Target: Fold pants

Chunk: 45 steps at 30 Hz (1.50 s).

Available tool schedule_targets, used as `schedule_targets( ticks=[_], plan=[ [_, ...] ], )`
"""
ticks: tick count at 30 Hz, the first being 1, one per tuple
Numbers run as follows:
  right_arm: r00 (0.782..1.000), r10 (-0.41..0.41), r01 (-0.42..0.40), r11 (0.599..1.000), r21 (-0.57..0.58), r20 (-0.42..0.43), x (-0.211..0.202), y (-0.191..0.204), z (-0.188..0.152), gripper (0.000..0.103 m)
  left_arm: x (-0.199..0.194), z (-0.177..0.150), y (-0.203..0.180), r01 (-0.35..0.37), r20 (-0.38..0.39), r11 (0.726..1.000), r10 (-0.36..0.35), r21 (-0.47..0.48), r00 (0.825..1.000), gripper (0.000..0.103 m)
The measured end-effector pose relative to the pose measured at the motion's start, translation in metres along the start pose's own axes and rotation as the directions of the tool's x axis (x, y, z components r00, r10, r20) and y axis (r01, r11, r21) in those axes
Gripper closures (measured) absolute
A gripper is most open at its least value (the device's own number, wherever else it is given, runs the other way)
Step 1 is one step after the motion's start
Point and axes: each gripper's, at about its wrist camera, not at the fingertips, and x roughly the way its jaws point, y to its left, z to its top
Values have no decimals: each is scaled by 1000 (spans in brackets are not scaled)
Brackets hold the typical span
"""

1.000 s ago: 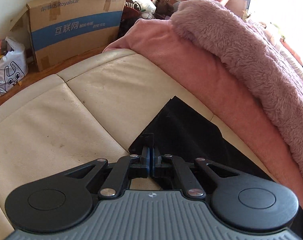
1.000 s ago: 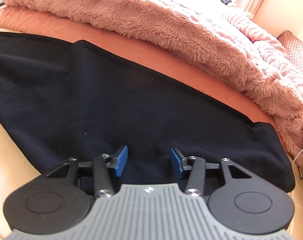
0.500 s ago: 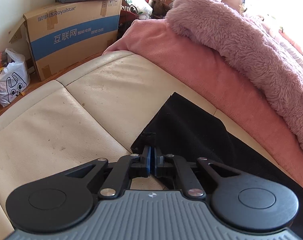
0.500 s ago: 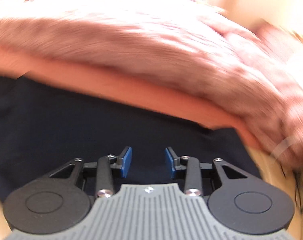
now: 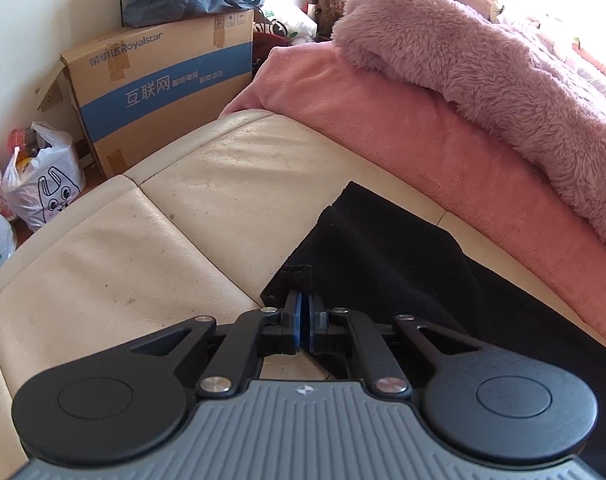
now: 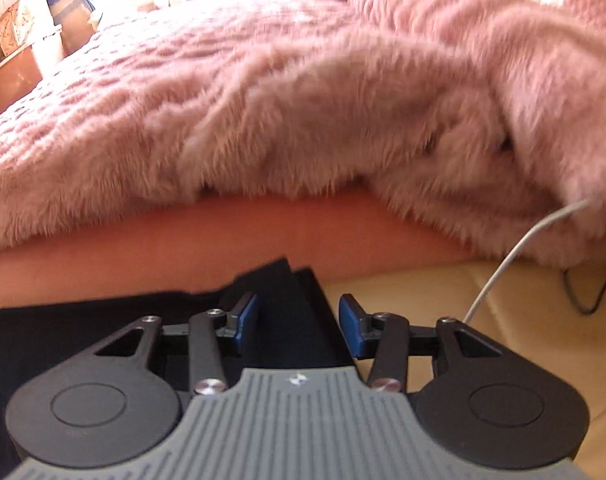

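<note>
The black pants [image 5: 383, 256] lie flat on a cream leather cushion [image 5: 143, 248], along a pink sheet. My left gripper [image 5: 303, 320] is shut on the near corner of the pants' left end. In the right wrist view the pants [image 6: 287, 320] show a right-end corner with two layered edges. My right gripper [image 6: 298, 320] is open, its blue pads either side of that corner, low over the fabric.
A fluffy pink blanket [image 6: 303, 100] and pink sheet [image 5: 443, 152] lie just behind the pants. A white cable [image 6: 515, 256] trails at the right. A cardboard box [image 5: 159, 88] and plastic bags [image 5: 43, 176] stand on the floor beyond the cushion's left end.
My right gripper has swept right along the pants to their right-end corner, staying open. My left gripper stays shut on the left corner, which has shifted slightly.
</note>
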Motion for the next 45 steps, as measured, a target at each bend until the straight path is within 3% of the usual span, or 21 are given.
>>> schedule_targets(
  ticks=[1, 4, 5, 7, 14, 16, 20, 27, 29, 31, 36, 42, 45],
  plan=[
    [1000, 8, -8, 1000, 14, 10, 1, -2, -5, 55, 0, 0, -1, -7, 1, 1000, 7, 9, 1000, 97],
    [999, 11, -12, 1000, 23, 38, 1, -3, -13, 54, 0, -1, -3, -16, 5, 1000, 16, 21, 1000, 97],
    [999, 3, -3, 1000, 7, 42, 0, -1, -14, 55, -1, -2, -3, -17, 6, 1000, 17, 22, 1000, 97],
    [999, -7, 9, 999, -33, 51, -3, 3, -14, 66, -1, -2, -3, -22, 6, 999, 22, 30, 1000, 97],
    [999, -49, 50, 997, -61, 18, -18, 3, -28, 71, 1, 2, -11, -51, -15, 995, 52, 81, 999, 97],
    [999, -35, 37, 997, -62, 19, -25, 1, -30, 69, 1, 2, -11, -51, -16, 995, 53, 89, 998, 97],
    [994, 17, -10, 997, -71, 105, -38, -3, -16, 72, 0, 0, -10, -49, -12, 996, 50, 78, 999, 97],
    [997, 71, -70, 996, -49, 27, -9, 0, 2, 79, 0, 0, -9, -46, -7, 997, 47, 69, 999, 97],
    [998, 50, -47, 997, -62, 33, -5, 5, 0, 85, 0, 0, -9, -49, -4, 996, 49, 73, 999, 97],
    [997, 28, -23, 997, -70, 71, -11, 7, 0, 102, 0, -1, -10, -53, 2, 996, 53, 76, 999, 97],
    [983, -104, 117, 990, -76, 153, -19, 8, 2, 103, -2, -4, -9, -59, 31, 996, 57, 59, 998, 100],
    [975, -168, 181, 980, -78, 143, -8, 8, 5, 103, -1, 0, -6, -60, 33, 997, 58, 57, 998, 101],
    [963, -230, 243, 966, -86, 138, -5, 9, 3, 103, 1, 1, -13, -97, 39, 986, 93, 135, 995, 101]
  ],
)
